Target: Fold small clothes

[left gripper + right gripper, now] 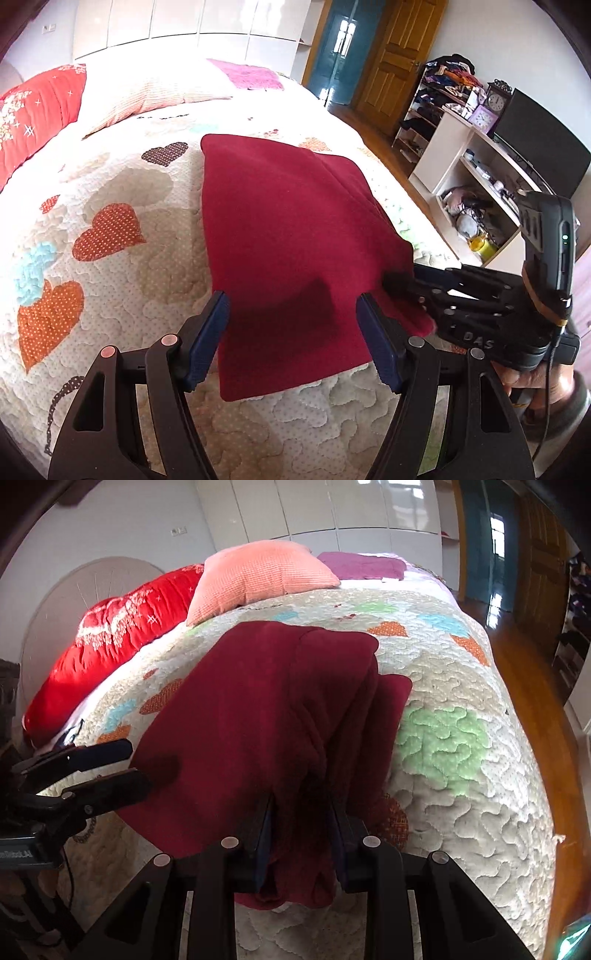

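Dark red fleece garment [288, 236] lies folded on the heart-patterned quilted bedspread [110, 192].
My left gripper [291, 332] hovers over its near edge, jaws wide; my right gripper [301, 834] pinches bunched fleece at its right corner.

Garment [288, 236]: dark red cloth, matt, soft fleece-like nap. Quilt [122, 192] beneath left gripper [291, 332]: stitched cotton-like fabric, puckered, matt. Gripper arms: black matt plastic; pads [207, 332] blue, textured. Floor [517, 672] right of right gripper [301, 834]: glossy wood.
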The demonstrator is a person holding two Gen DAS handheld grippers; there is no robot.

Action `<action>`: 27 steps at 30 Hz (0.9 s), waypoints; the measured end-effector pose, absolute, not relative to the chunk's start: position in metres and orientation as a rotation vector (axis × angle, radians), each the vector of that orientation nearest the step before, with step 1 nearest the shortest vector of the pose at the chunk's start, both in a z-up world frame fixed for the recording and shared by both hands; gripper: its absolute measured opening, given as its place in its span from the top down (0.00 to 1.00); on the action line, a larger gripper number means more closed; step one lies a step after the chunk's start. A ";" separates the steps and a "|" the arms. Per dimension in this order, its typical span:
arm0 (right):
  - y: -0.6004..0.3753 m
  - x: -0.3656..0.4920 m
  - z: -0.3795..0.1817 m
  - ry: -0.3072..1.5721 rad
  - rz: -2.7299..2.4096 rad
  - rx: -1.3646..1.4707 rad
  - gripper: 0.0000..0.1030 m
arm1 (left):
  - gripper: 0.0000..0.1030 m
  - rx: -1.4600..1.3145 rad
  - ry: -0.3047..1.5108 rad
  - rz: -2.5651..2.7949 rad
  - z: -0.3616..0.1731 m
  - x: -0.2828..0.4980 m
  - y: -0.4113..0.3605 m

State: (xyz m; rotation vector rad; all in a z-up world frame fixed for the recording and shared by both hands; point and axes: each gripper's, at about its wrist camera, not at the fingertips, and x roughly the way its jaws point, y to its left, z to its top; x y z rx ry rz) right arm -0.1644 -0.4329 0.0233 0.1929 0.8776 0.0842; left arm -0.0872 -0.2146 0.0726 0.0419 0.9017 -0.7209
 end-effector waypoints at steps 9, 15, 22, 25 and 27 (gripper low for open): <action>-0.466 -0.147 0.026 0.799 0.023 0.381 0.23 | 0.23 -0.183 0.972 -0.737 0.058 -0.038 -0.193; -0.479 -0.114 -0.006 0.835 0.099 0.542 0.19 | 0.23 -0.258 1.075 -0.759 0.035 -0.010 -0.205; -0.465 -0.110 -0.004 0.808 0.144 0.540 0.42 | 0.26 -0.284 1.078 -0.800 0.026 -0.007 -0.216; -0.457 -0.113 0.009 0.780 0.159 0.532 0.50 | 0.33 -0.249 1.042 -0.800 0.039 -0.015 -0.209; -0.450 -0.115 0.017 0.760 0.188 0.537 0.52 | 0.34 -0.246 1.013 -0.799 0.050 -0.023 -0.201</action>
